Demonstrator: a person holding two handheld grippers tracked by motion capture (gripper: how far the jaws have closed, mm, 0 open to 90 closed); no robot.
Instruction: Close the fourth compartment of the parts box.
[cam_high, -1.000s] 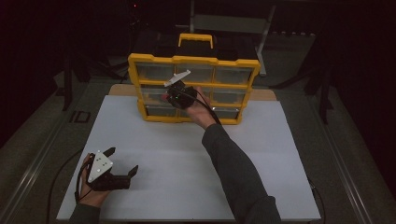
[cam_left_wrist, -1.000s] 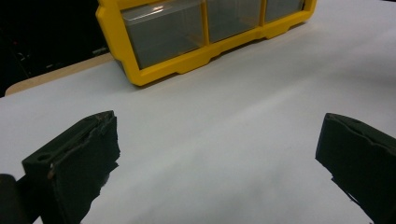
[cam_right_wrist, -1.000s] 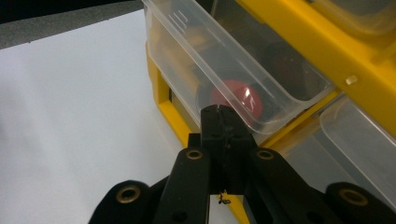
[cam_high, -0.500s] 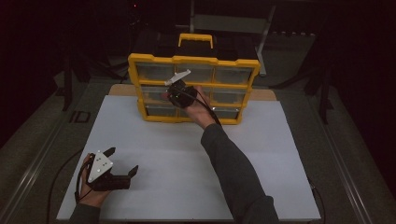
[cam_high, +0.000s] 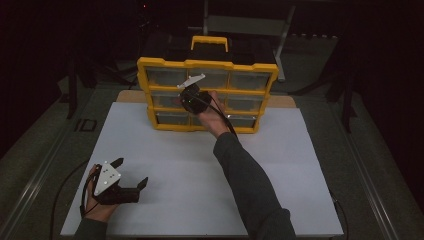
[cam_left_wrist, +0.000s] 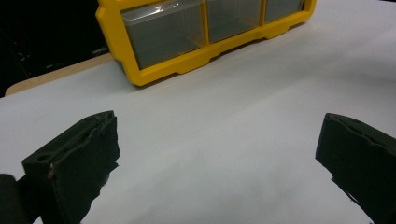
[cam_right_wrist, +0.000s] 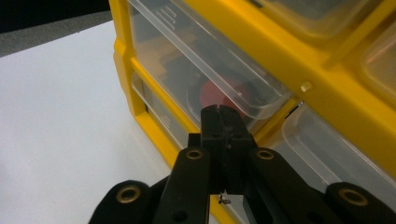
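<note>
Scene: a yellow drawer cabinet (cam_high: 207, 95) is seen standing at the far side of a white worktop (cam_high: 165, 165), its black and yellow carry handle (cam_high: 210, 44) on top.
Cabinet layout: three rows of clear drawers are counted in the high view, three to a row (the bottom row partly masked by the right hand).
Right tool (cam_high: 186, 96): it is held up against the cabinet front at the middle row, near the left and centre drawers. The jaws are clenched tight together in the right gripper view, tips meeting (cam_right_wrist: 223, 122); nothing can be made out between them.
Contact: the closed tips lie at the lower front lip of a clear drawer (cam_right_wrist: 205, 65); whether that lip is actually pinched cannot be told from the pictures.
Drawer contents: a red round item (cam_right_wrist: 215, 95) is visible through the clear front, just behind the tips. Its nature cannot be determined.
Right hand (cam_high: 212, 117): it is extended across the worktop from the near edge, a dark sleeve covering the forearm.
Left tool (cam_high: 129, 174): it is held low over the near left corner of the worktop, well apart from the cabinet. The jaws are released and spread wide (bare white surface between them in the left gripper view), nothing held.
Left hand (cam_high: 97, 202): it is wrapped round the tool body, the grey three-cornered plate (cam_high: 106, 177) facing upward.
Cabinet base: in the left gripper view the yellow lower frame (cam_left_wrist: 187, 60) is noted resting flat on the worktop.
</note>
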